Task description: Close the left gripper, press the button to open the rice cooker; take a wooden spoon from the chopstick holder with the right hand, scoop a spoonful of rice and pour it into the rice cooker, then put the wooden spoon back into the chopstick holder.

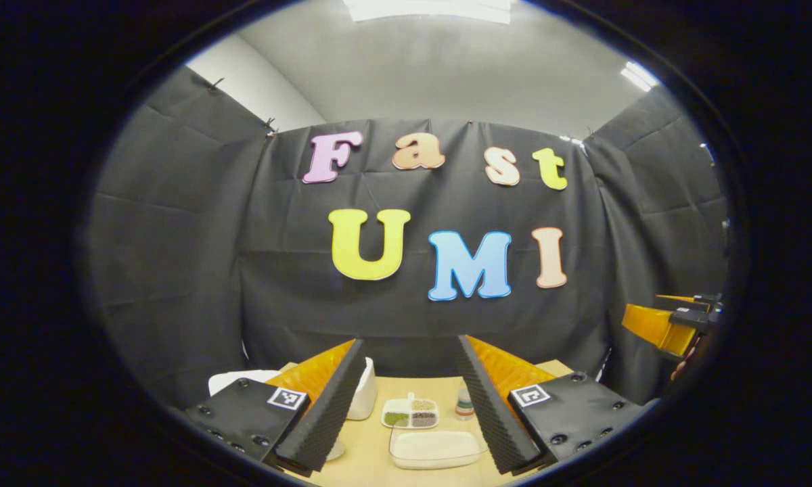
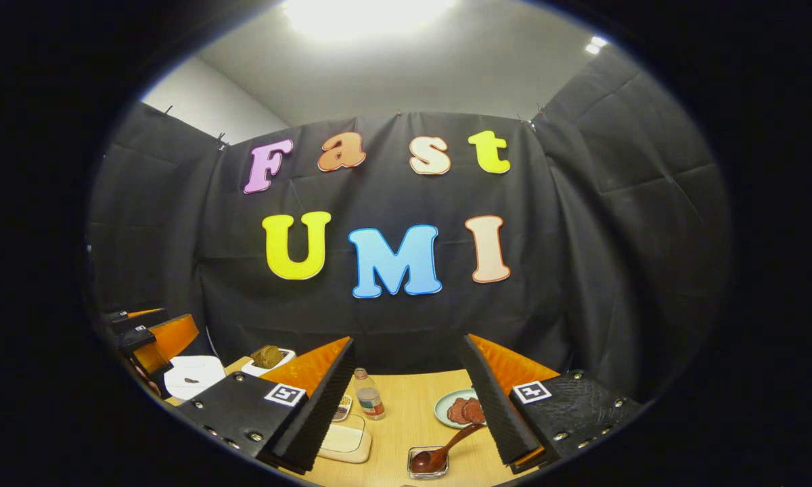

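My left gripper point(image 1: 411, 341) stands open above the table with nothing between its fingers. Below it lie a clear tub of white rice point(image 1: 436, 448) and a divided dish of grains point(image 1: 409, 412). A white rice cooker point(image 1: 242, 379) peeks out behind its left finger. My right gripper point(image 2: 407, 339) is open and empty too. Under it a brown wooden spoon point(image 2: 455, 437) rests with its bowl in a small clear holder point(image 2: 427, 467). In the right gripper view the rice cooker point(image 2: 193, 375) sits at the far left beside the left gripper point(image 2: 150, 336), and the rice tub point(image 2: 344, 438) is half hidden behind a finger.
On the wooden table point(image 2: 406, 419) stand a small bottle point(image 2: 369, 393), a plate with red slices point(image 2: 461, 409) and a white box holding something brown point(image 2: 267, 357). A white container point(image 1: 364, 392) stands by the left finger. The right gripper point(image 1: 670, 325) hangs at the right edge. Black cloth walls close in on three sides.
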Motion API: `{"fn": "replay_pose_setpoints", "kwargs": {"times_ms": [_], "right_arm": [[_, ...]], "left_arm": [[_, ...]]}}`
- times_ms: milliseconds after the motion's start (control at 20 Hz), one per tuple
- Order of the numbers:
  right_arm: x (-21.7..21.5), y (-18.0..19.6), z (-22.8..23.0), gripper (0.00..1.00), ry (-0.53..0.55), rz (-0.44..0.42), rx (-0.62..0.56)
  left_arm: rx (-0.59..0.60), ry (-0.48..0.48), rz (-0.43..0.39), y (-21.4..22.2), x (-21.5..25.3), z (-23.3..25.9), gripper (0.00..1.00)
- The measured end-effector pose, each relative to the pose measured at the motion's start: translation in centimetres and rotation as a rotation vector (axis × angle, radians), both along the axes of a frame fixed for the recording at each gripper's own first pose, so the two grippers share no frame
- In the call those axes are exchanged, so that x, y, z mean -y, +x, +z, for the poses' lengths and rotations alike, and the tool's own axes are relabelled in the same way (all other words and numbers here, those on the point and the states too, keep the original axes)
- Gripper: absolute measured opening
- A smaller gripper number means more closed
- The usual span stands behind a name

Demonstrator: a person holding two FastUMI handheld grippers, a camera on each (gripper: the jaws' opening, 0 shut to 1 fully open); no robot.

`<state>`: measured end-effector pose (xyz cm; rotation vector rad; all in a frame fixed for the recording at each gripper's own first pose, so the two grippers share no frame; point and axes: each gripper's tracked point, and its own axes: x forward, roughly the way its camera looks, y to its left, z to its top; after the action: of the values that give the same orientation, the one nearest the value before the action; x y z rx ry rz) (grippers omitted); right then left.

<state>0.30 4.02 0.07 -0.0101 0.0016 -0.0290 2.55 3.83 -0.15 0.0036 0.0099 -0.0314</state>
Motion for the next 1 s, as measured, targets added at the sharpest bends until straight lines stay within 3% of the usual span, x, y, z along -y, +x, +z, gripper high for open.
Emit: {"fn": "replay_pose_setpoints", "kwargs": {"times_ms": [600,1000], "right_arm": [[-0.9,-0.3,0.8,0.95,-0.022,-0.038,0.050],[-1.7,0.4,0.5,0.95,-0.013,-0.011,0.028]], "left_arm": [[-0.005,0.017,-0.005,0.4,-1.2,-0.4,0.92],[0.002,0.014,0.017,-0.7,-1.9,-0.2,0.92]]}}
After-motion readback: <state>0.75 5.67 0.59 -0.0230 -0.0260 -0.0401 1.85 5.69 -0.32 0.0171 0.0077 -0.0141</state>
